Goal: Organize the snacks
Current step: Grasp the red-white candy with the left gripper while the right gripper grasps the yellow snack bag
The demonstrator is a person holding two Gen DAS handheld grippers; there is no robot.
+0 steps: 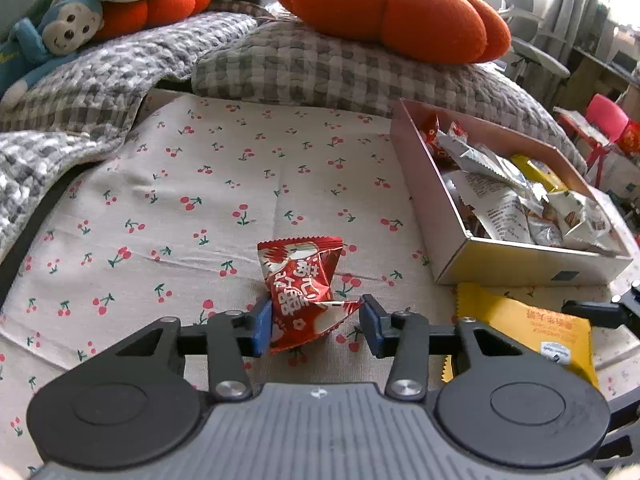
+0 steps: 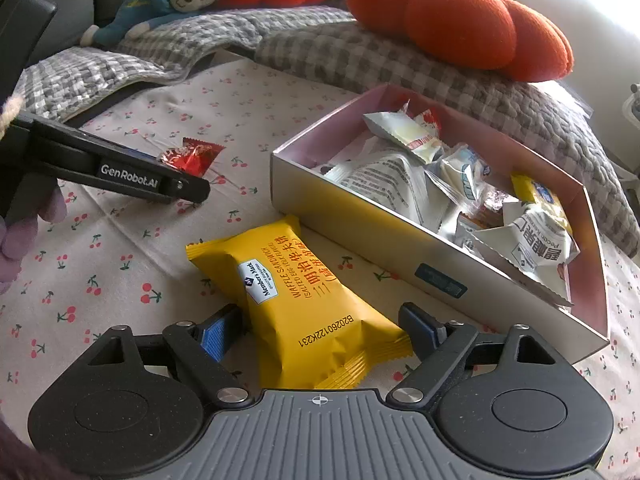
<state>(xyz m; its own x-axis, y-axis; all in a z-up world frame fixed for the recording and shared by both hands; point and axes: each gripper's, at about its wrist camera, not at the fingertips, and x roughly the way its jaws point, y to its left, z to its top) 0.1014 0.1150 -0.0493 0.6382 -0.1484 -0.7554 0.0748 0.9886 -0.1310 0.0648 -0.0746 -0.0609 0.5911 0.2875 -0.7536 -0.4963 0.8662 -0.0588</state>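
Red candy wrapper (image 1: 305, 292), yellow waffle packet (image 2: 304, 304), cherry-print cloth (image 1: 160, 208).

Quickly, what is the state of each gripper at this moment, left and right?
Left gripper: closing around the red candy packet; a firm grip cannot be told.
Right gripper: open, jaws on both sides of the yellow waffle packet, not pressing it.

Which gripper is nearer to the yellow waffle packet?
Right. The right gripper has its open fingers on both sides of the yellow waffle packet; the left gripper is farther away, around the red candy.
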